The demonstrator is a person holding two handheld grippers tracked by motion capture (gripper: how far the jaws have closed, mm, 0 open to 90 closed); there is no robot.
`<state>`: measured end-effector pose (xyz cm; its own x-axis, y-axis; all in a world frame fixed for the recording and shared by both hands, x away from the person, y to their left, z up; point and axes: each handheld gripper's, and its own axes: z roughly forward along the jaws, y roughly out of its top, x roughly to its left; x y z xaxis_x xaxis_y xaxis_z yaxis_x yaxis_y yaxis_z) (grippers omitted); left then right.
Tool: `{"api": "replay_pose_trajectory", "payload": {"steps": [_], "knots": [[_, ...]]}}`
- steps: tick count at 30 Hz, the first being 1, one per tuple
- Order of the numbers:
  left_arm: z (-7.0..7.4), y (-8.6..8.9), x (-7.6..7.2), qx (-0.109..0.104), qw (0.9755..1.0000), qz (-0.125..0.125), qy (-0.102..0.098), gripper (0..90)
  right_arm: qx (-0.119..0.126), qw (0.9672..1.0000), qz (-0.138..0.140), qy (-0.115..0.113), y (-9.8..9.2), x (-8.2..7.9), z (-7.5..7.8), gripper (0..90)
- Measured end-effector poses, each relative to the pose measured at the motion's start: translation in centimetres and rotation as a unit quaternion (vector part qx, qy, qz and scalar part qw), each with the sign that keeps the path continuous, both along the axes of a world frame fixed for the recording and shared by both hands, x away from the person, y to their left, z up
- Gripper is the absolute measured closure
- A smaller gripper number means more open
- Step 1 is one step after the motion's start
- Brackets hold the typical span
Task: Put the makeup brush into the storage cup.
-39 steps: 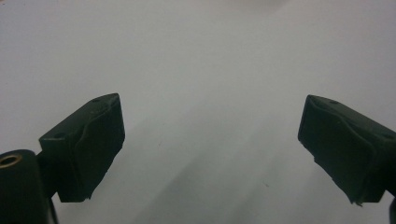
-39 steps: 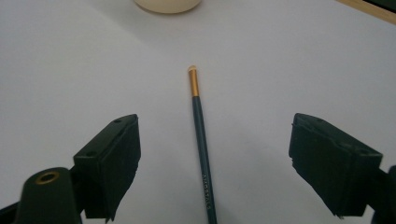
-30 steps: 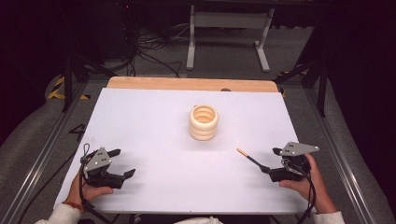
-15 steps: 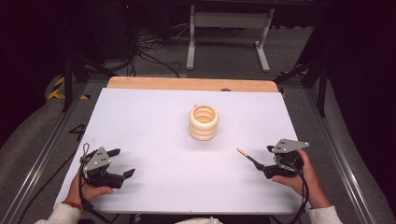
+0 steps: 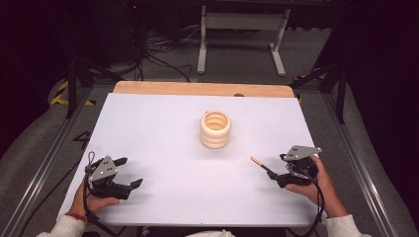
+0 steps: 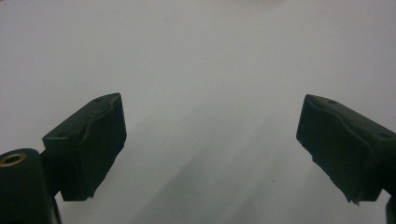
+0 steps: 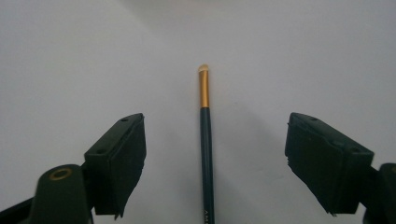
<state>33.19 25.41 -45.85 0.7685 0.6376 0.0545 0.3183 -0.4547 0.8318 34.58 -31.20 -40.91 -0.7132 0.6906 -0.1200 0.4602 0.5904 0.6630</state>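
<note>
Right tongs (image 7: 212,168), jaws closing but not yet gripping, straddle the makeup brush (image 7: 206,140) pointing to 12 o'clock on the worktop (image 5: 163,128); left tongs (image 6: 210,149) released, empty.

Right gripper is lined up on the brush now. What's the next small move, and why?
Probably close the right gripper on the makeup brush. The brush handle lies on the white table between the fingers, roughly centred, and they have just been closing but stand apart from it. The left gripper rests open, away.
</note>
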Motion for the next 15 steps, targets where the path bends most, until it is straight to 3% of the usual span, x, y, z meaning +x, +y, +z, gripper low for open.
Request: {"api": "replay_pose_trajectory", "payload": {"steps": [9,15], "knots": [[0.1,0.0,-0.1,-0.005,0.9999,-0.009,0.0,9.2,-0.018,0.9996,0.007,0.022,0.5,1.2,-0.4,21.3],[0.1,0.0,0.0,-0.001,1.0,-0.008,0.003,9.2,-0.023,0.9992,0.013,0.031,0.9,1.6,-0.5,25.8]]}}
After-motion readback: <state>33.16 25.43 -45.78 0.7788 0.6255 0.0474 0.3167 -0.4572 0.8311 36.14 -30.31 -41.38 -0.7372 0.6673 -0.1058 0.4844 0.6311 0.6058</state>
